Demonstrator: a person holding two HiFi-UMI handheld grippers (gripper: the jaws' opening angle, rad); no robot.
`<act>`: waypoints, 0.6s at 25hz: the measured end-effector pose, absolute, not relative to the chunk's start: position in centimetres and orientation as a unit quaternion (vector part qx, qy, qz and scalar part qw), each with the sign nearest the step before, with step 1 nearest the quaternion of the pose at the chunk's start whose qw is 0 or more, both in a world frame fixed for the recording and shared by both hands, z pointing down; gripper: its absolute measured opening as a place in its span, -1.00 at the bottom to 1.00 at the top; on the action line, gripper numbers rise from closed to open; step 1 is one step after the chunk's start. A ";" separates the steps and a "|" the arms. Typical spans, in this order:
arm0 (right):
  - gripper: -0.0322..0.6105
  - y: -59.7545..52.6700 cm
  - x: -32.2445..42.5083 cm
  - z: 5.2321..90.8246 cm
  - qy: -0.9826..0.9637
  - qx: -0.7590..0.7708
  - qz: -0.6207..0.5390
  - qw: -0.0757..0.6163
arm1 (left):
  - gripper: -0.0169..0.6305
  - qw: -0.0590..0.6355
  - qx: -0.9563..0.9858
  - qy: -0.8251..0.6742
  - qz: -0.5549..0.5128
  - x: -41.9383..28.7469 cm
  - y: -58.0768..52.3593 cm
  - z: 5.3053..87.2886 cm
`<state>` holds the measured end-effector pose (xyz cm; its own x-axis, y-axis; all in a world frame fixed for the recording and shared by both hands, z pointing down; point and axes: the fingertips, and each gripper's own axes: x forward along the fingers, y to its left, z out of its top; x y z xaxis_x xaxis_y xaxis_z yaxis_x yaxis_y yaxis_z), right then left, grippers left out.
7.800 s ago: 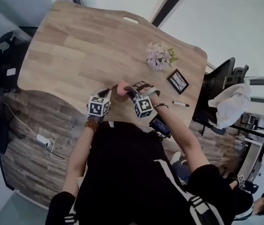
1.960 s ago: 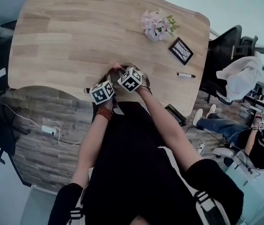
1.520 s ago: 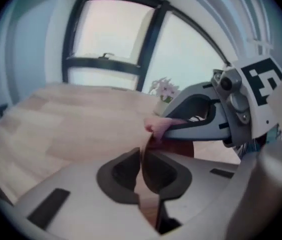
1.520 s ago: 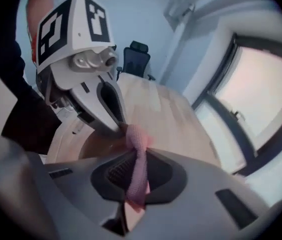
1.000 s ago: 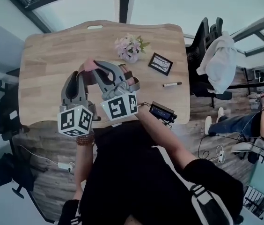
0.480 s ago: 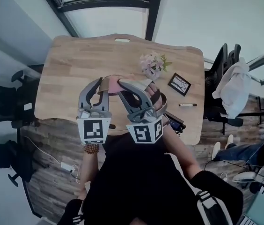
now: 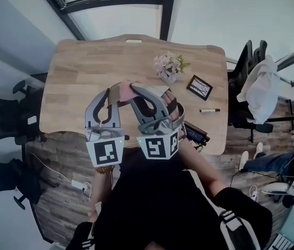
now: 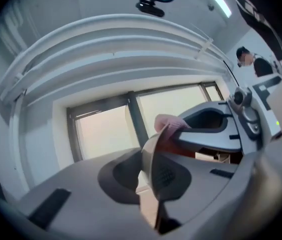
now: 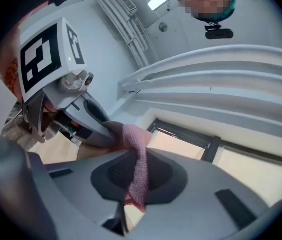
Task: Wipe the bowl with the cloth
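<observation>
Above a pale, wood-grain table [image 7: 84,72] with rounded corners and a slot cut near its far edge, a person holds up two grey plastic grippers, each capped by a marker cube. Beyond the table's far edge runs a dark-framed window; under the table lies a floor [image 7: 58,155] of dark, weathered planks.

Two black office chairs [image 7: 1,113] stand off the table's left side. Another black chair off its right side is draped with a white garment [image 7: 264,87].

The left gripper [image 8: 155,184] has its jaws pressed together on the thin rim of one smooth, tan bowl [image 8: 147,156], raised clear of the table and seen edge-on from that gripper. The right gripper [image 9: 133,179] is clamped on one pink, nubbly knitted cloth [image 9: 138,174], which hangs in a twisted strip between its pads, just beside the bowl.

On the table's right half sit one small vase of pale pink flowers [image 7: 169,66], one dark rectangular picture frame [image 7: 199,87] and one slim pen [image 7: 209,110]. A dark, flat device [image 7: 194,133] shows at the table's near edge.
</observation>
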<state>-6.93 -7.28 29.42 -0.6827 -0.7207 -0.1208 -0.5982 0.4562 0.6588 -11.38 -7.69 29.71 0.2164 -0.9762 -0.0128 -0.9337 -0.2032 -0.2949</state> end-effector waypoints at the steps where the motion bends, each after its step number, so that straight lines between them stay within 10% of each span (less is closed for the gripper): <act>1: -0.81 -7.1 -6.7 29.0 -0.853 0.392 -0.337 0.076 | -0.88 0.080 -0.775 0.625 -0.047 -11.5 -7.4 29.6; 11: -0.82 -6.4 -4.6 28.1 -0.882 0.426 -0.202 -0.013 | -0.79 -0.157 -0.770 0.580 0.215 -13.0 -6.3 30.0; 15: -0.83 -6.0 -4.8 29.3 -0.886 0.374 -0.272 0.038 | -0.75 -0.108 -0.808 0.569 0.107 -11.8 -6.2 31.8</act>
<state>-4.79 -6.05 29.33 -0.7178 -0.6826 -0.1370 -0.6416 0.5722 0.5108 -11.79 -6.18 31.80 0.3292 -0.9429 -0.0509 -0.8967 -0.3291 0.2961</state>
